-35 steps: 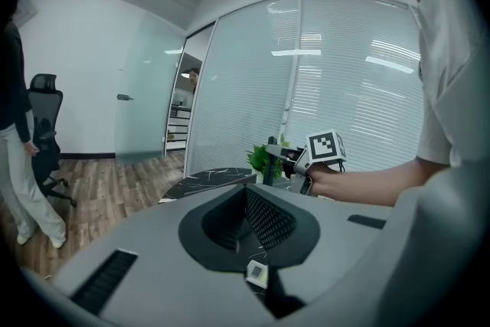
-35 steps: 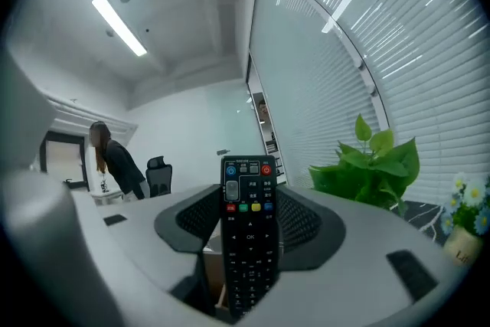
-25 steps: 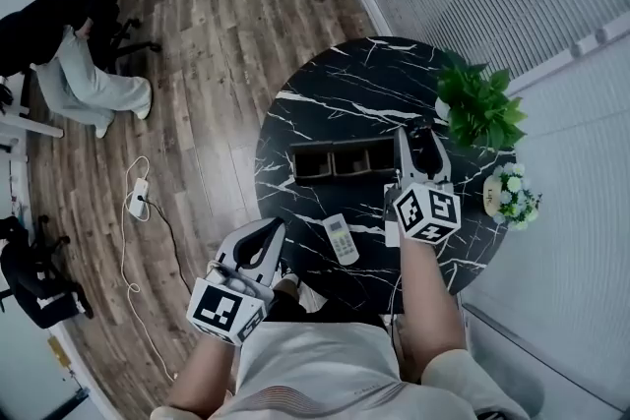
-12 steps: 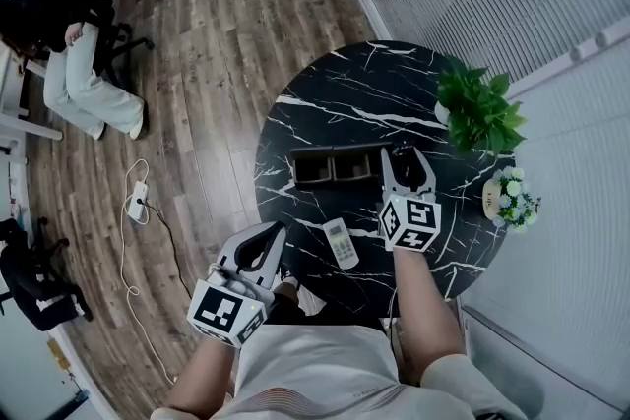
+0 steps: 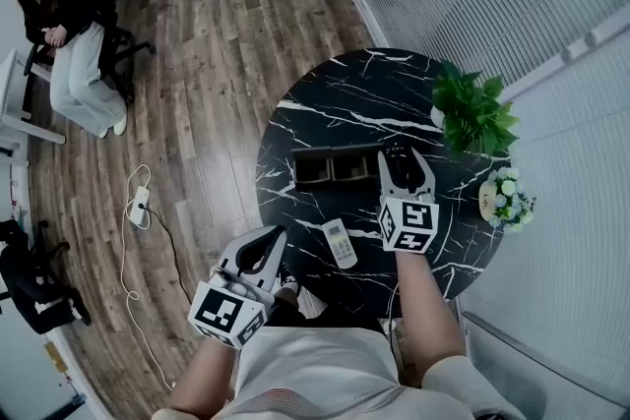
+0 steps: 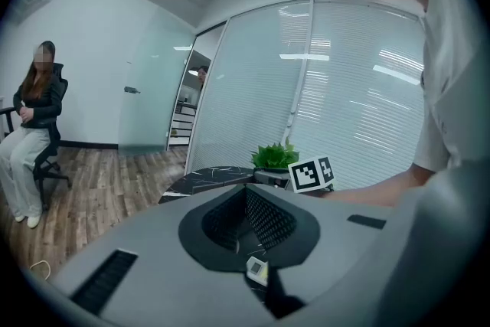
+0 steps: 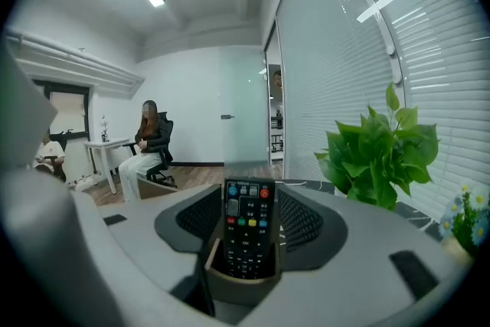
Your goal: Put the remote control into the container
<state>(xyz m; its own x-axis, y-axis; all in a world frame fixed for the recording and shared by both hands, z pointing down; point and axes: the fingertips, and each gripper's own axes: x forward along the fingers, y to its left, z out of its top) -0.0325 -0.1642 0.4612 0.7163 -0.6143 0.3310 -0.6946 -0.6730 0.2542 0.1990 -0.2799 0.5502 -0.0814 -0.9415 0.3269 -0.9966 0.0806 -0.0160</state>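
The right gripper [image 5: 401, 154] is over the right end of the container [image 5: 332, 166], a brown box with three compartments in a row, which stands near the middle of the round black marbled surface [image 5: 335, 103]. Its fingers [image 7: 195, 218] are grasping the black remote control [image 7: 246, 230] by its two long edges. In the right gripper view the remote control stands upright with its buttons facing the camera. Its lower end is already inside the compartment at the right end of the container, and its upper part rises above the rim. The other two compartments, more to the left in the head view, look empty.

A white remote control [image 5: 341, 242] lies flat on the surface, below the container in the head view and just left of the right gripper's marker cube. It touches neither gripper.

The left gripper [image 5: 279, 233] is at the lower left of the surface, beyond its edge and above the wooden floor [image 5: 217, 34]. Its fingers [image 6: 268, 218] are clenched, with the tips together, and they carry nothing.

At the right edge of the surface there is a green potted plant [image 5: 474, 111], and below it in the frame a small pot of pale flowers [image 5: 507, 195]. In the upper left of the head view a person [image 5: 69, 44] sits on an office chair. A power strip [image 5: 138, 205] with its cable lies on the floor left of the surface.
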